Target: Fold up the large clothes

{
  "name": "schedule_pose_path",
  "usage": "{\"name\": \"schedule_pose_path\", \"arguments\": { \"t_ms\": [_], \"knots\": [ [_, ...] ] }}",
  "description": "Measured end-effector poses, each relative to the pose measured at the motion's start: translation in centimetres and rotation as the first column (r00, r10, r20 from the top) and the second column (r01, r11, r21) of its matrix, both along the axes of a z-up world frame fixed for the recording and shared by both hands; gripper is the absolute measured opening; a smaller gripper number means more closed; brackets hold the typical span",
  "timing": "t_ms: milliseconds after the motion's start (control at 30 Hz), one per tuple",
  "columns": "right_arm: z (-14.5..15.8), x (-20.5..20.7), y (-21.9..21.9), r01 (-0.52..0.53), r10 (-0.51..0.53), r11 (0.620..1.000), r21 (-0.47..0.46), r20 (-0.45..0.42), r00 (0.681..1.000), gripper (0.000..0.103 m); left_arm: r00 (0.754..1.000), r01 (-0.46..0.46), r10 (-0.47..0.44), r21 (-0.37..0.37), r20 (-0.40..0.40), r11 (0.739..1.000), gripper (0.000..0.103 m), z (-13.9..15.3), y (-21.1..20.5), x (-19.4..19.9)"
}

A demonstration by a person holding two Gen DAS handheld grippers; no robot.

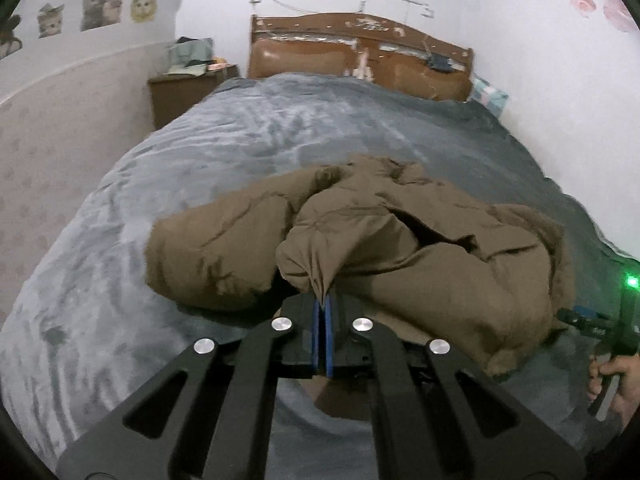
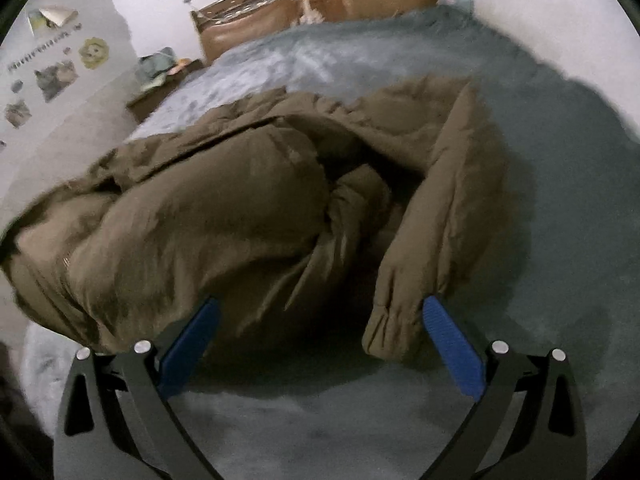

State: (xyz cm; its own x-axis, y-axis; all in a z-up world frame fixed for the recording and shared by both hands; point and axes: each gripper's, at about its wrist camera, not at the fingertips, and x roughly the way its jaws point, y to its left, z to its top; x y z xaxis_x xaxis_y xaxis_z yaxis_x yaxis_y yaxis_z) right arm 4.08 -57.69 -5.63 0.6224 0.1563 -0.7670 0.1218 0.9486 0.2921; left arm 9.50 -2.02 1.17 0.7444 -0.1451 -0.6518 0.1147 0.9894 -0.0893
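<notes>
The brown padded coat (image 1: 360,240) lies crumpled on the grey bedspread (image 1: 240,132), toward the foot of the bed and well apart from the wooden headboard (image 1: 360,52).

**Left gripper.** Your left gripper (image 1: 323,300) is closed on the coat. The two blue pads (image 1: 318,332) stand pressed together with a pinch of brown fabric drawn to a point between them. The pinched fold sits on the coat's near edge, the side farthest from the headboard, and the cloth rises from the bedspread into the jaws.

**Right gripper.** Your right gripper (image 2: 320,312) is open. Its blue pads (image 2: 452,348) stand wide apart, one on either side of the coat's near edge. A sleeve (image 2: 432,220) runs down from the coat's headboard side, and its cuff (image 2: 384,328) lies just beside the right-hand pad; contact cannot be confirmed. The other pad sits at the bulk of the coat body; contact there cannot be confirmed either. In the left wrist view, the right gripper's body and the hand (image 1: 616,384) holding it appear at the coat's right end.

**Surroundings.** A nightstand (image 1: 180,92) stands beside the headboard, against the wall bearing cat stickers (image 1: 100,8).
</notes>
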Motion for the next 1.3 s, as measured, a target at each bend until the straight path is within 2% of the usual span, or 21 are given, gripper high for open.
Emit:
{"name": "schedule_pose_path", "arguments": {
  "t_ms": [67,200,267,400,433,500,533,600,633,700,733,767,833,900,967,1000,1067,1133,1200,1300],
  "knots": [
    [-0.8,0.7,1.3,-0.057,0.057,0.997,0.049,0.0,0.998,0.101,1.0,-0.009,0.009,0.005,-0.018,1.0,0.0,-0.8,0.7,0.2],
    [-3.2,2.1,4.2,-0.147,0.146,0.989,-0.008,-0.044,0.988,0.099,0.999,-0.005,0.006,0.016,-0.049,1.0,0.0,-3.5,1.4,0.6],
    [-4.2,2.8,5.1,-0.165,0.162,0.985,-0.051,-0.064,0.985,0.092,0.999,-0.001,0.002,0.011,-0.054,1.0,0.0,-4.2,0.7,1.0],
    [-3.2,3.8,5.8,-0.148,0.15,0.987,-0.056,0.03,0.988,0.082,0.999,0.004,-0.005,-0.005,-0.052,1.0,0.0,-4.7,-0.5,2.5],
    [-2.9,3.9,6.0,-0.145,0.147,0.988,-0.051,0.043,0.988,0.076,0.999,0.007,-0.007,-0.015,-0.053,1.0,0.0,-4.8,-0.4,2.5],
    [-3.4,4.7,6.9,-0.164,0.165,0.985,-0.056,0.02,0.986,0.057,0.999,0.011,-0.012,-0.013,-0.053,1.0,0.0,-5.3,-0.6,2.4],
    [-4.0,4.9,7.5,-0.174,0.173,0.981,-0.091,-0.01,0.985,0.043,0.999,0.017,-0.018,-0.004,-0.051,1.0,0.0,-5.5,-0.7,2.4],
    [-4.2,4.8,8.1,-0.191,0.188,0.97,-0.149,-0.033,0.982,0.041,0.999,0.023,-0.023,0.012,-0.045,1.0,0.0,-5.5,-0.6,1.9],
    [-3.7,4.5,8.1,-0.188,0.187,0.967,-0.169,-0.023,0.982,0.042,0.999,0.025,-0.024,0.014,-0.041,1.0,0.0,-5.3,-0.6,1.7],
    [-0.8,3.8,8.1,-0.163,0.181,0.962,-0.218,0.065,0.981,0.072,0.999,0.025,-0.024,0.016,-0.035,1.0,0.0,-5.0,-0.1,1.2],
    [0.2,3.0,7.9,-0.157,0.187,0.964,-0.216,0.124,0.974,0.093,0.999,0.025,-0.024,0.015,-0.036,1.0,0.0,-5.0,-0.1,1.1],
    [1.8,2.3,8.0,-0.162,0.202,0.969,-0.185,0.224,0.953,0.099,0.999,0.024,-0.024,0.012,-0.038,1.0,0.0,-5.1,0.1,1.1],
    [1.9,2.7,8.0,-0.21,0.227,0.973,-0.094,0.248,0.942,0.099,0.999,0.022,-0.022,0.007,-0.04,1.0,0.0,-5.3,0.1,1.1],
    [-0.3,4.0,8.1,-0.244,0.245,0.97,-0.027,0.159,0.956,0.099,0.999,0.023,-0.023,0.01,-0.041,1.0,0.0,-5.5,0.0,1.1],
    [-3.1,5.1,8.1,-0.237,0.24,0.969,-0.071,0.043,0.97,0.099,0.999,0.023,-0.023,0.006,-0.04,1.0,0.0,-5.6,0.0,1.2],
    [-4.4,5.5,8.0,-0.215,0.213,0.964,-0.157,-0.033,0.977,0.099,0.999,0.023,-0.023,0.006,-0.04,1.0,0.0,-5.6,0.1,1.2],
    [-5.5,6.0,6.7,-0.161,0.145,0.961,-0.225,-0.088,0.986,0.099,0.999,0.019,-0.019,0.005,-0.045,1.0,0.001,-5.8,0.3,1.2],
    [-5.9,6.3,4.7,-0.077,0.059,0.984,-0.16,-0.114,0.992,0.101,0.998,0.017,-0.016,0.003,-0.054,1.0,0.001,-6.0,0.5,1.2],
    [-6.1,6.6,3.7,-0.04,0.031,0.996,-0.076,-0.109,0.994,0.101,0.998,0.015,-0.015,0.007,-0.061,1.0,0.001,-6.2,0.3,1.4],
    [-6.5,7.8,5.5,-0.095,0.086,0.991,-0.09,-0.092,0.992,0.101,0.998,0.013,-0.012,0.009,-0.064,1.0,0.001,-6.4,0.1,1.8]
  ]
}}
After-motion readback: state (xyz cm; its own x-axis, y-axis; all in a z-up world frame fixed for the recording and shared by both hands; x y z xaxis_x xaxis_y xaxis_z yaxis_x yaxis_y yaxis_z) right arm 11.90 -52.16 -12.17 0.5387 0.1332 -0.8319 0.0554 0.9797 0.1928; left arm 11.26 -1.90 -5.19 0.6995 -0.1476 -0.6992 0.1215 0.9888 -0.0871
